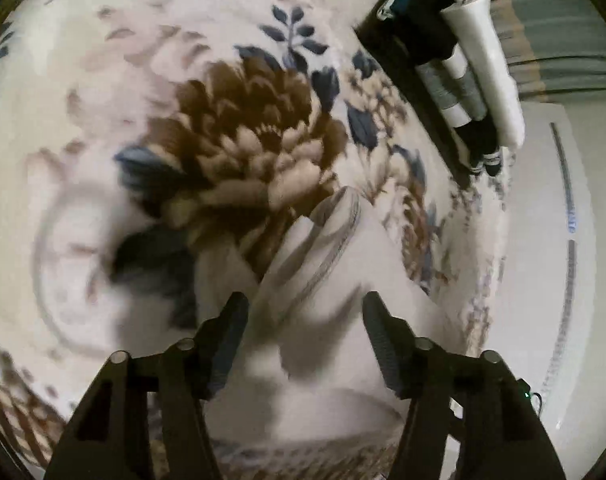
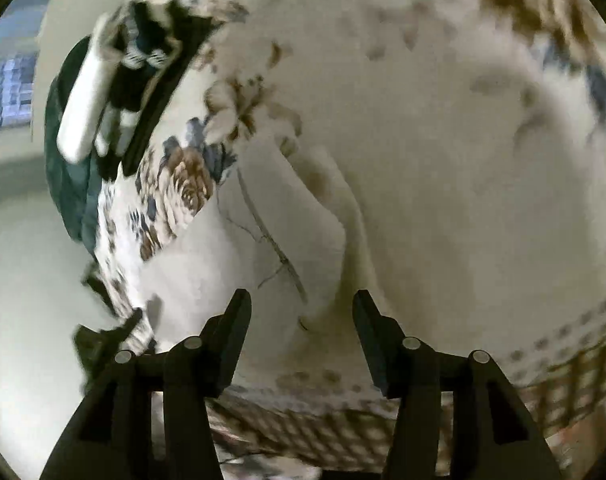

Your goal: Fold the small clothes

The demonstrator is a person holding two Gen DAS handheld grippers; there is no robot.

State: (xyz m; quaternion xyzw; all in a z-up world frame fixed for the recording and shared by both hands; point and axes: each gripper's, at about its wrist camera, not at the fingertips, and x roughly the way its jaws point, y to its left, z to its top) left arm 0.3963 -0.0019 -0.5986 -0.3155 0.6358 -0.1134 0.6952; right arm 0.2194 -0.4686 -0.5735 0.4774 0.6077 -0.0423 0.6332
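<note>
Left wrist view: left gripper [image 1: 305, 308] has its jaws spread wide and holds nothing, hovering over a white garment [image 1: 335, 280] that lies crumpled on a floral blanket [image 1: 103, 80] — a stitched hem edge points away from the fingers, and a row of rolled items [image 1: 455, 68] in black, grey and white sits at the blanket's far right edge. Right wrist view: right gripper [image 2: 301, 306] is likewise wide apart and empty, just above the same white garment [image 2: 263, 248], seam line visible between the fingers — blurry frame, the rolled items [image 2: 115, 92] sit upper left on the blanket [image 2: 443, 160].
</note>
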